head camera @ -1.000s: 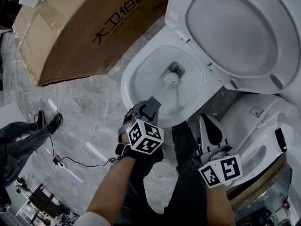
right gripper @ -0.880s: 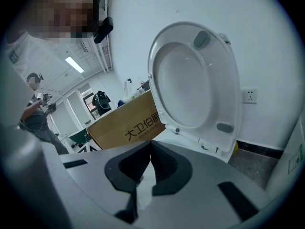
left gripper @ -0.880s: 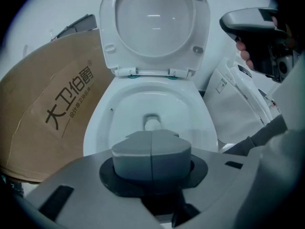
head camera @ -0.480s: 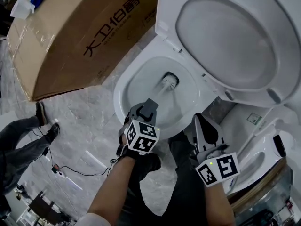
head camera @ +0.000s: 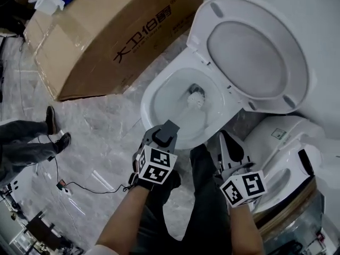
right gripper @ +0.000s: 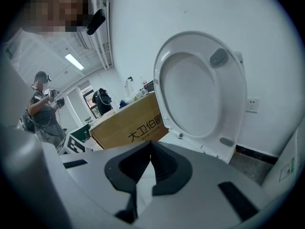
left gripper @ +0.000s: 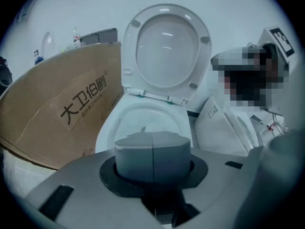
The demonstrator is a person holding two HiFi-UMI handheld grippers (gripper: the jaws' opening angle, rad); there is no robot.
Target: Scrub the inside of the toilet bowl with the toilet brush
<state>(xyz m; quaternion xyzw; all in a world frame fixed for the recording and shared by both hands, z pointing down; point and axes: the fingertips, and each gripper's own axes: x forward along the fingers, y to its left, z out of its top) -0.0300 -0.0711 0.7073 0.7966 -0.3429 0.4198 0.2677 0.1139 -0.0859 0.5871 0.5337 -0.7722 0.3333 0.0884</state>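
Reaching into the toilet bowl, the toilet brush is gripped by its grey handle in the clenched jaws of the left gripper, with its white head low by the dark outlet. The right gripper is pinched together, empty, just beside the bowl's rim.

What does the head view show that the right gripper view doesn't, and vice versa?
Head view only: the toilet bowl interior, the toilet brush head down in it, the left gripper closed on its handle, and a second toilet beside. Right gripper view only: a wall socket, a ceiling light, and the right gripper with jaws together, empty. Both: the raised seat and the cardboard box.
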